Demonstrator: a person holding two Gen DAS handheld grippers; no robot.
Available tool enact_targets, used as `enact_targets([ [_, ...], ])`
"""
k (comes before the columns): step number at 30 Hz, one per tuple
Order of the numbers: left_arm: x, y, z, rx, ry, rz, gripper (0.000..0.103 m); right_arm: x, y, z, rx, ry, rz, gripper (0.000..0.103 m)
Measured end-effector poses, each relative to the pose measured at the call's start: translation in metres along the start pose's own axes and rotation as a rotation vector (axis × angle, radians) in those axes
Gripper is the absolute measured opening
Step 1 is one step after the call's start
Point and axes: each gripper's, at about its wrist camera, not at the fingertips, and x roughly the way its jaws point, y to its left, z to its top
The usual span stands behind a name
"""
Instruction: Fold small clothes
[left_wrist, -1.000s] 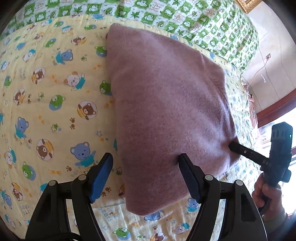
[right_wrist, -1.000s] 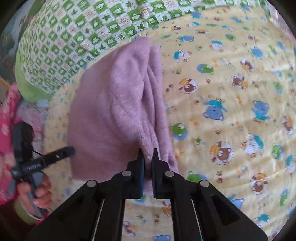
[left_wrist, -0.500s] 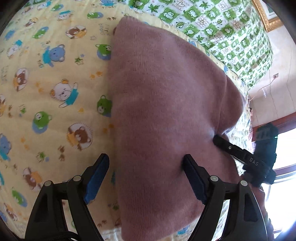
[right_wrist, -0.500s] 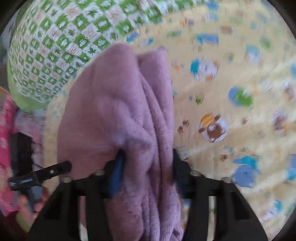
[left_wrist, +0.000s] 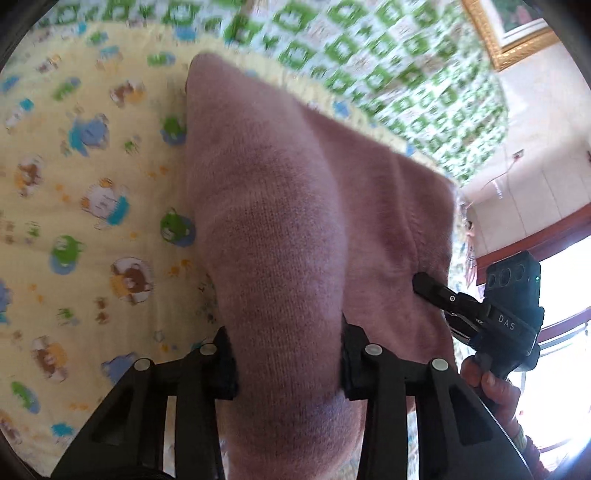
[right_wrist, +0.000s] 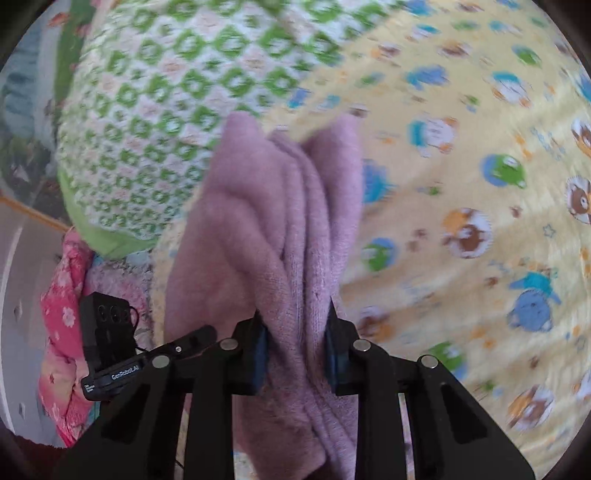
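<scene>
A folded mauve knit garment (left_wrist: 295, 221) lies on the yellow cartoon-print blanket (left_wrist: 74, 221). My left gripper (left_wrist: 288, 354) is shut on its near edge, with a thick bunch of cloth pressed between the fingers. My right gripper (right_wrist: 295, 347) is shut on the garment's other side (right_wrist: 280, 229), where several layers bunch between its blue pads. The right gripper also shows in the left wrist view (left_wrist: 480, 310), touching the cloth's right edge. The left gripper shows at the lower left of the right wrist view (right_wrist: 110, 354).
A green and white checked quilt (left_wrist: 369, 55) lies past the blanket's far edge. A pink floral cloth (right_wrist: 62, 332) hangs at the bed's side. A wall, a framed picture (left_wrist: 517, 26) and a bright window (left_wrist: 561, 295) stand to the right.
My left gripper has moved forward and closed on the garment's near edge. My right gripper opened, took in more layers and closed on them. The views are blurred with motion.
</scene>
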Motion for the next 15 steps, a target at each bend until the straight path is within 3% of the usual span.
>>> enact_targets([
  [5, -0.067, 0.013, -0.013, 0.014, -0.087, 0.015, 0.038, 0.010, 0.042, -0.011, -0.066, 0.017, 0.074, 0.026],
  [15, -0.184, 0.083, -0.058, -0.047, -0.231, 0.101, 0.038, 0.074, 0.118, -0.047, -0.175, 0.131, 0.212, 0.026],
])
